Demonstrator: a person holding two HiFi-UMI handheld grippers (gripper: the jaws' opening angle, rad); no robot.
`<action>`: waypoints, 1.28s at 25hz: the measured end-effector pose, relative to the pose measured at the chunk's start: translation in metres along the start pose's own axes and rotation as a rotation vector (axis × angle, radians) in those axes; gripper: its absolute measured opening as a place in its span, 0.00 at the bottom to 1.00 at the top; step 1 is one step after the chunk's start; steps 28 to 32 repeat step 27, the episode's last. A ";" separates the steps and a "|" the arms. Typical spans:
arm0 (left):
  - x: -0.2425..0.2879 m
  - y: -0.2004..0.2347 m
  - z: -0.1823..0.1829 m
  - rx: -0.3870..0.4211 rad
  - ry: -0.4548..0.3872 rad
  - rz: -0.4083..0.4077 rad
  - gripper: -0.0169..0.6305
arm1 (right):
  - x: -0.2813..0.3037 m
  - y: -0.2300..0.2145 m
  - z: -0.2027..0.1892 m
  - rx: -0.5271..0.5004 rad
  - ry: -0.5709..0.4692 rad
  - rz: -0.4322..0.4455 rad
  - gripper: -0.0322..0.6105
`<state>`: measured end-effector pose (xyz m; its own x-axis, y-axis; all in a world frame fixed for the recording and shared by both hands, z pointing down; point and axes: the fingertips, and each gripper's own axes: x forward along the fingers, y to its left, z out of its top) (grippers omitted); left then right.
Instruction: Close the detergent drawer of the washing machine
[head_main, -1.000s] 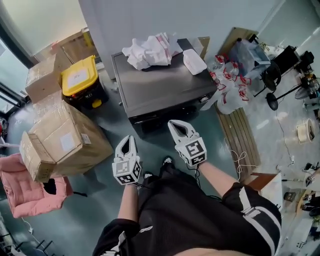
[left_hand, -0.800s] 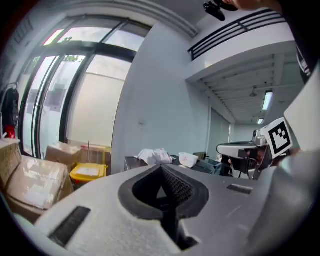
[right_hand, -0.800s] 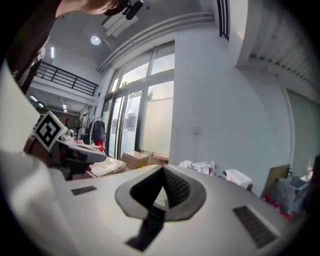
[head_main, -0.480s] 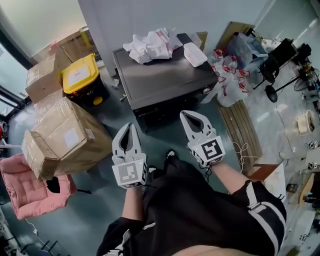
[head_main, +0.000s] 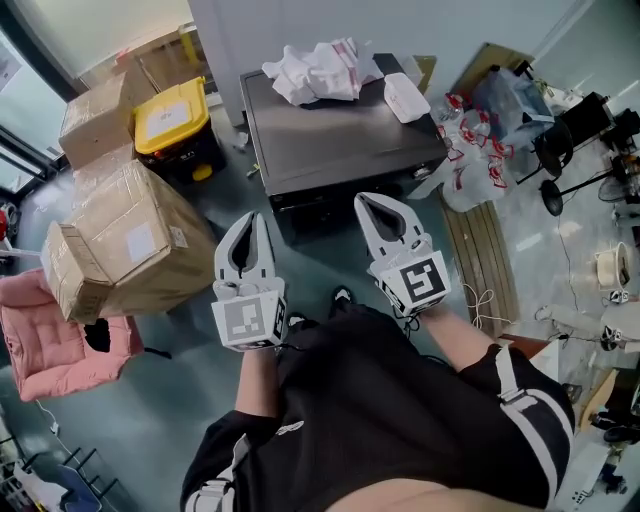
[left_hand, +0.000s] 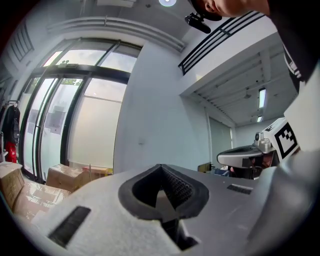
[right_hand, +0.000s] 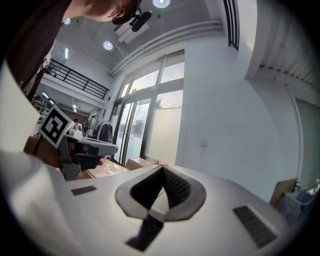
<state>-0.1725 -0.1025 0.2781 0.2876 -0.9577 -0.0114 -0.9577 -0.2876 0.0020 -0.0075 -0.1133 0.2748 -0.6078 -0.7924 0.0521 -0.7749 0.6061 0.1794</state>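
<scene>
The washing machine (head_main: 340, 140) is seen from above as a dark grey top against the white wall. Its front face is foreshortened and dark, so I cannot make out the detergent drawer. My left gripper (head_main: 251, 217) and right gripper (head_main: 369, 199) hang side by side in the air in front of the machine, pointing level towards it and touching nothing. Both are shut and empty. The left gripper (left_hand: 160, 168) shows its jaws pressed together in its own view, facing the wall. So does the right gripper (right_hand: 162, 170).
A heap of white cloth (head_main: 320, 70) and a white box (head_main: 405, 97) lie on the machine's top. Cardboard boxes (head_main: 125, 240) and a yellow-lidded bin (head_main: 175, 115) stand to the left. A pink cushion (head_main: 50, 340) lies nearer left. Plastic bags (head_main: 470, 150) and a wooden board (head_main: 485, 265) are to the right.
Both grippers have risen towards the head camera and look larger. They stayed shut and side by side. The view has shifted slightly over the machine.
</scene>
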 end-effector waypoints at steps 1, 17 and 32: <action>0.003 -0.002 -0.001 -0.001 0.001 0.003 0.03 | 0.001 -0.002 0.000 0.004 0.000 0.009 0.06; 0.022 -0.020 -0.004 -0.003 0.006 -0.002 0.03 | -0.001 -0.041 -0.010 0.030 0.006 -0.033 0.05; 0.025 -0.021 -0.008 0.007 0.021 -0.009 0.03 | 0.001 -0.041 -0.011 0.026 -0.001 -0.039 0.05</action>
